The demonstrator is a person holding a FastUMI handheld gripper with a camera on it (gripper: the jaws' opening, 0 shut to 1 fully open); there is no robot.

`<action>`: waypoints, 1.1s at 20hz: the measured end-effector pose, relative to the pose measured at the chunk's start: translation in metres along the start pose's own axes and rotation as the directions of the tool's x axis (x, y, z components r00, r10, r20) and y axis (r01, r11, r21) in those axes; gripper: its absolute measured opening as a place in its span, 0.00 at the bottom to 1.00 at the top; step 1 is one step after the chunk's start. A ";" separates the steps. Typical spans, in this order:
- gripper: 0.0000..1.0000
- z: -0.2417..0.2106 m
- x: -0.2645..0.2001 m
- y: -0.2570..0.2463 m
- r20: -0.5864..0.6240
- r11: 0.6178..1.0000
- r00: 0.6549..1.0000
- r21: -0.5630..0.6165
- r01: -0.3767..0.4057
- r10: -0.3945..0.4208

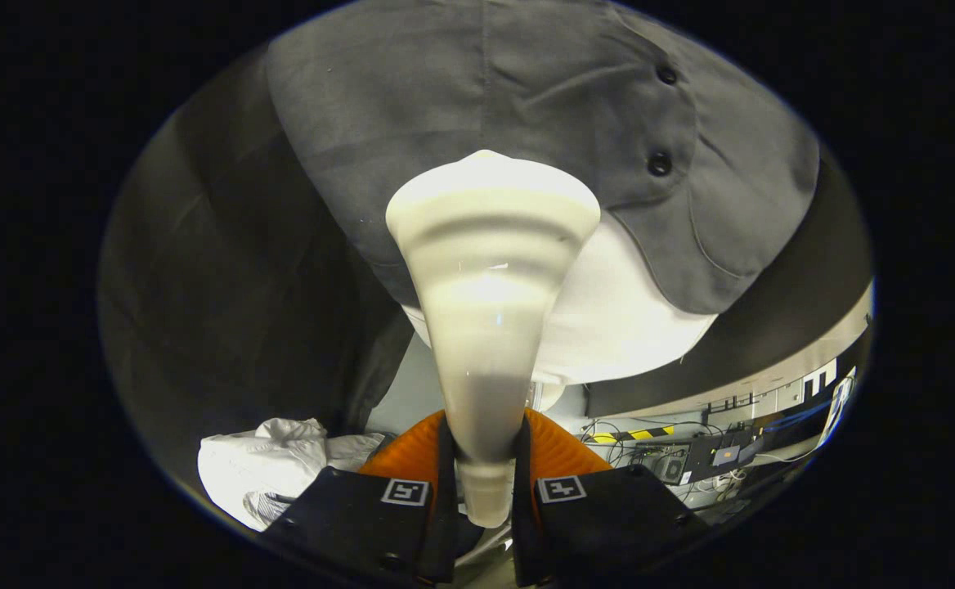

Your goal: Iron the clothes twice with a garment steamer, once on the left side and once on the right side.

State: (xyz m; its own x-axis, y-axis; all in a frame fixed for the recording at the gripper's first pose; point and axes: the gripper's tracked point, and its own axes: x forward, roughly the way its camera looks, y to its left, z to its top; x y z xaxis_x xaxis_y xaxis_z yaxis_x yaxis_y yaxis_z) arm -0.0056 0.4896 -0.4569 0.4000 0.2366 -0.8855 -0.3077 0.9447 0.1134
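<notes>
Grey shirt (526,106) hangs just beyond steamer (490,270), over white garment (616,319). Your gripper (484,483) clamps steamer's narrow handle, both fingers pressing it, wide head up near cloth, left of button row (662,119). Keep head flat to fabric, stroke slow and straight along one side, steer clear of buttons, hold grip firm.

Light falls from above and ahead, brightest on the steamer head (492,204), whose pale top glares near white at 12 o'clock. The grey garment (526,98) is evenly lit; the cloth at 9 o'clock sinks into dim shadow. Fisheye bending curves everything at 3 o'clock. The claw (486,499), clamped on the steamer's neck, is dark and slightly soft.
</notes>
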 end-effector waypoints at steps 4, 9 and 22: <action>0.35 0.009 -0.034 -0.024 0.045 0.999 0.999 0.043 0.007 -0.009; 0.34 0.061 -0.115 -0.072 0.189 0.997 0.981 0.074 0.032 -0.046; 0.34 0.155 -0.376 -0.176 0.594 0.984 0.787 0.154 0.092 -0.166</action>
State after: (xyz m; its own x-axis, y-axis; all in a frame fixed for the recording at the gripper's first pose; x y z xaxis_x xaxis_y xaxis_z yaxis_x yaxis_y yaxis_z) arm 0.0320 0.2697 -0.0737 0.8788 0.1639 -0.4482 -0.1329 0.9861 0.0999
